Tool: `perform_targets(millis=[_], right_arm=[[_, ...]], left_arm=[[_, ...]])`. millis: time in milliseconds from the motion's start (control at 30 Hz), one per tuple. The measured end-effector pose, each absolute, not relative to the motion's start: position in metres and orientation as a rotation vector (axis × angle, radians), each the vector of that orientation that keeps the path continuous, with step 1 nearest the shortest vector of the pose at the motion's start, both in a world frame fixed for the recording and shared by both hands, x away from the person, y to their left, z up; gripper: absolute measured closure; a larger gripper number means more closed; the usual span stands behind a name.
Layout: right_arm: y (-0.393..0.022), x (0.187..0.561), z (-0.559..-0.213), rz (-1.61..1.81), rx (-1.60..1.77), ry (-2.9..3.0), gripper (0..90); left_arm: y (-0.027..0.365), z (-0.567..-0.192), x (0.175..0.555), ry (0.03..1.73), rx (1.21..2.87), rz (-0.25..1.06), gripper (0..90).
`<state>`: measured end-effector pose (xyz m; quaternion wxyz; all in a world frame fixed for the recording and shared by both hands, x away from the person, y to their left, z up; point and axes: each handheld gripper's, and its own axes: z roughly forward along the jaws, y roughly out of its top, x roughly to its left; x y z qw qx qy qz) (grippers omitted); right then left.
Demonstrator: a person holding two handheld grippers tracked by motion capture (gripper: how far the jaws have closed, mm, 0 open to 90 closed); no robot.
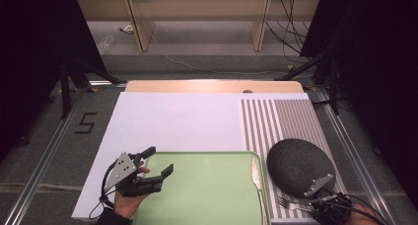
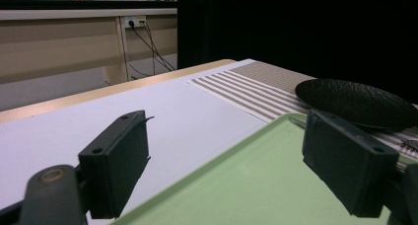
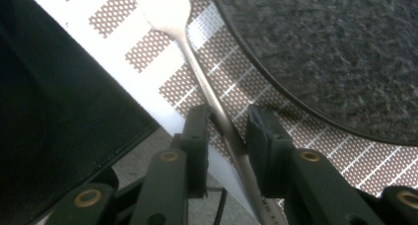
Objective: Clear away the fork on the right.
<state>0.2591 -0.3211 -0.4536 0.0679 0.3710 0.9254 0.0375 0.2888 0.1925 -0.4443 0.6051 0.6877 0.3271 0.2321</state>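
The right gripper [image 3: 227, 124] is straddling a slim, shiny silver fork [image 3: 197, 67], its jaws narrowly apart around the handle. The fork is lying on the striped placemat [image 3: 157, 42] just beside the black plate [image 3: 335, 47]. The left gripper [image 2: 226, 161] is gaping wide over the green tray [image 2: 236, 185].

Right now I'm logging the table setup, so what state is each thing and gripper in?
Left gripper: open, over the green tray's left edge.
Right gripper: jaws around the fork handle, one side touching.
Fork: flat on the striped placemat.
Knife: on the green tray's right rim.
Black plate: empty, on the striped placemat.
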Motion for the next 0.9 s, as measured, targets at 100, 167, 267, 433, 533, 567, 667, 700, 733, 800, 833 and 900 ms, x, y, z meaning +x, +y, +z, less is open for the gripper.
perform_targets(millis=[100,167,267,433,533,567,667,700,733,800,833,900], right_arm=[[-0.317,0.259,-0.454,0.083,1.076,2.801,74.7],[-0.315,0.259,-0.454,0.062,1.056,2.804,75.6],[-0.312,0.258,-0.454,0.034,1.015,2.822,79.1],[-0.308,0.258,-0.454,0.003,0.941,2.843,81.1],[-0.307,0.258,-0.454,-0.021,0.887,2.859,82.8],[-0.306,0.257,-0.454,-0.025,0.876,2.859,83.1],[-0.305,0.257,-0.454,-0.028,0.845,2.866,83.9],[-0.305,0.256,-0.454,-0.022,0.843,2.866,84.1],[-0.305,0.256,-0.453,-0.036,0.828,2.87,84.1],[-0.304,0.255,-0.453,-0.029,0.814,2.864,84.3],[-0.304,0.255,-0.452,-0.024,0.816,2.859,84.3],[-0.304,0.254,-0.45,0.008,0.796,2.871,84.4]], left_arm=[[0.192,-0.444,0.289,0.755,1.591,0.538,17.6],[0.192,-0.444,0.289,0.756,1.59,0.538,17.6],[0.192,-0.444,0.289,0.757,1.59,0.537,17.6],[0.192,-0.444,0.289,0.756,1.592,0.537,17.6],[0.192,-0.444,0.289,0.755,1.592,0.538,17.6],[0.192,-0.444,0.289,0.754,1.593,0.538,17.6],[0.192,-0.444,0.289,0.756,1.592,0.536,17.6],[0.192,-0.444,0.289,0.756,1.591,0.536,17.6],[0.192,-0.444,0.289,0.757,1.59,0.536,17.6],[0.192,-0.444,0.289,0.753,1.593,0.538,17.7],[0.191,-0.444,0.288,0.752,1.594,0.538,17.6],[0.192,-0.444,0.288,0.754,1.594,0.539,17.6]])
